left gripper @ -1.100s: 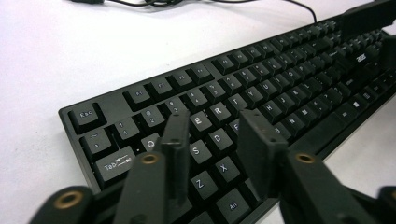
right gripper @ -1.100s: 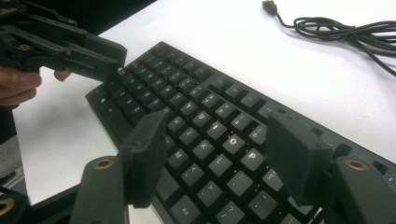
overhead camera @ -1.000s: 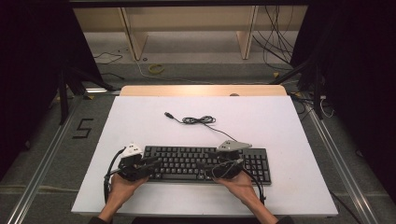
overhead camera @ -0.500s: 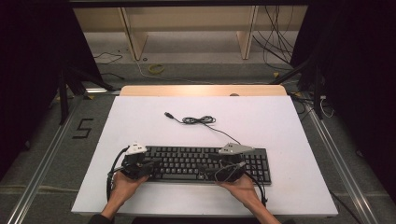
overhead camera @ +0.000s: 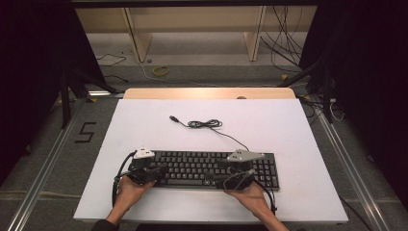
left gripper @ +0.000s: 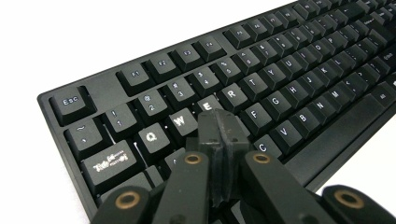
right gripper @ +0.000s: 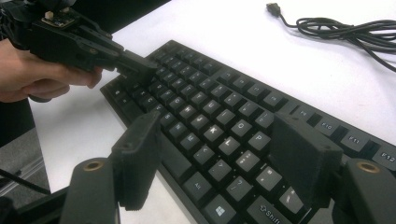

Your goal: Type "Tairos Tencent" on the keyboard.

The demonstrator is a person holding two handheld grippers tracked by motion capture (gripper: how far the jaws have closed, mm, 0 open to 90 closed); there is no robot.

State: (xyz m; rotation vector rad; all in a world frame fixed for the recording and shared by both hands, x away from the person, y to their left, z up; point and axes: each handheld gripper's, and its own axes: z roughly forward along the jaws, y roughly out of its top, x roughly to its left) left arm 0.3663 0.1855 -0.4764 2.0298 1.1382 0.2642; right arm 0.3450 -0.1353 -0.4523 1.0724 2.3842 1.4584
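Two tools over the keyboard [overhead camera: 211, 167]: left tool [left gripper: 219, 133] pressed together on its keys, right tool [right gripper: 219, 158] spread wide.

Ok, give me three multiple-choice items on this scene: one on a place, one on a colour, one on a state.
1. Where does the loose cable lie?
A. On the table beyond the keyboard
B. Across the keys
C. On the floor

2. What colour is the keyboard?
A. White
B. Black
C. Red

3. How do the jaws of the two grippers stand?
A. Both shut
B. Left open, right shut
C. Left shut, right open

Answers:
1 A, the coil rests on the white table past the keyboard's far edge.
2 B, case and keys are black.
3 C, the left gripper has its pads pressed together over the keys, while the right gripper has its pads wide apart.
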